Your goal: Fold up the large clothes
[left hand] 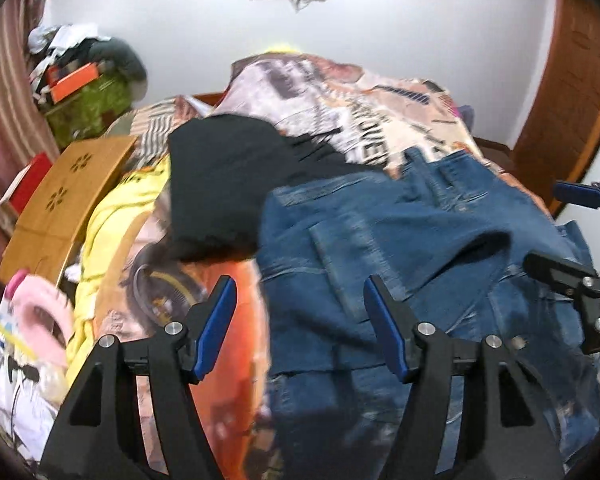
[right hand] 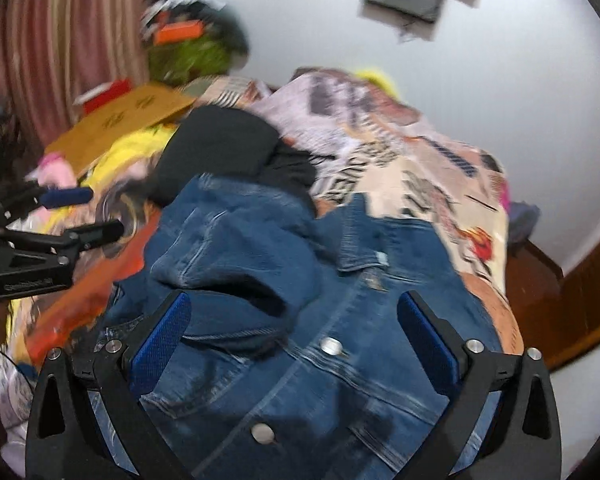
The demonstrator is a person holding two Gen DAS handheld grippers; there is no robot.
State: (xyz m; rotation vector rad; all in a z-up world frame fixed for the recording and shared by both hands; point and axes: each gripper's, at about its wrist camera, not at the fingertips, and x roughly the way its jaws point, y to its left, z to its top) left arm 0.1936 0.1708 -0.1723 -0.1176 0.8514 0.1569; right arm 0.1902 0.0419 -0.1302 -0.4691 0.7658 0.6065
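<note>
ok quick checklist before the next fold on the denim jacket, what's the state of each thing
1. Left gripper free of cloth: ok, jaws open, nothing between them.
2. Right gripper free: ok, jaws open above the denim jacket, no grip.
3. Jacket lying flat: not ok, a sleeve is bunched on top.
4. Room to the left: not ok, a black garment touches the jacket's far edge.
5. Snaps fastened: cannot tell.
6. Bedspread smooth under the jacket: cannot tell, hidden.
</note>
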